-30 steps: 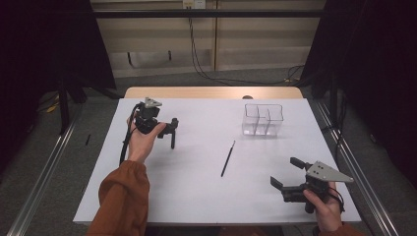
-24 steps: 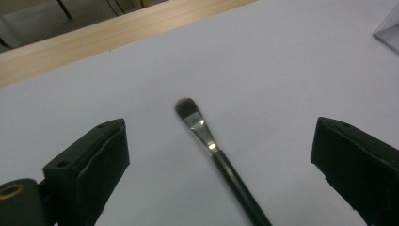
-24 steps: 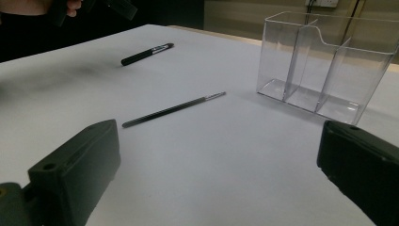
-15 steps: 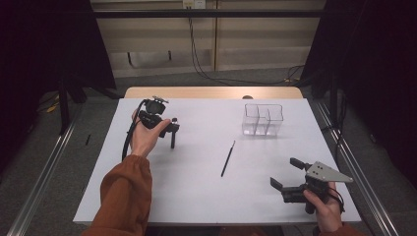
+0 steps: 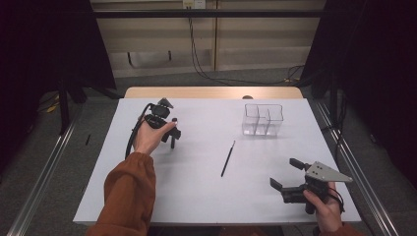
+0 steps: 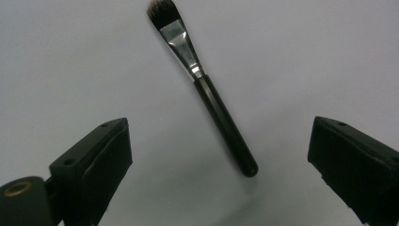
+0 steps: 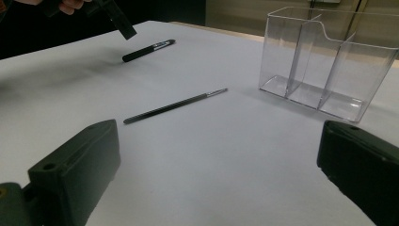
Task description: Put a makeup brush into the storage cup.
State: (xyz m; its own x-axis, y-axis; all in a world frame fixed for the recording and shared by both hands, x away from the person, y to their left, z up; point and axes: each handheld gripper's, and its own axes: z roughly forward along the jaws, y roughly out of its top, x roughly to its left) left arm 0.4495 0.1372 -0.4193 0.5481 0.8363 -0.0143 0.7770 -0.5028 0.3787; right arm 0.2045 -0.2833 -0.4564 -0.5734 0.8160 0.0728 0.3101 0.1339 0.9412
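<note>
The white table (image 5: pixel 206 196) carries a clear three-compartment organiser (image 5: pixel 263 119) at its far right. The left gripper (image 5: pixel 172 139) hangs jaws-down, spread wide, directly over a flat makeup brush (image 6: pixel 202 84) lying on the table. The right gripper (image 5: pixel 290 174) rests near the front edge, also spread wide, holding nothing. A thin liner brush (image 5: pixel 227 158) lies mid-table.

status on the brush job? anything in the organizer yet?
Nothing done yet: the clear organizer has all compartments empty. In hand: the left gripper hangs open over the flat makeup brush, which lies on the table between its jaws, not gripped. Left: grasp it, then the thin brush mid-table. The right gripper is open, idle near the front edge.
</note>
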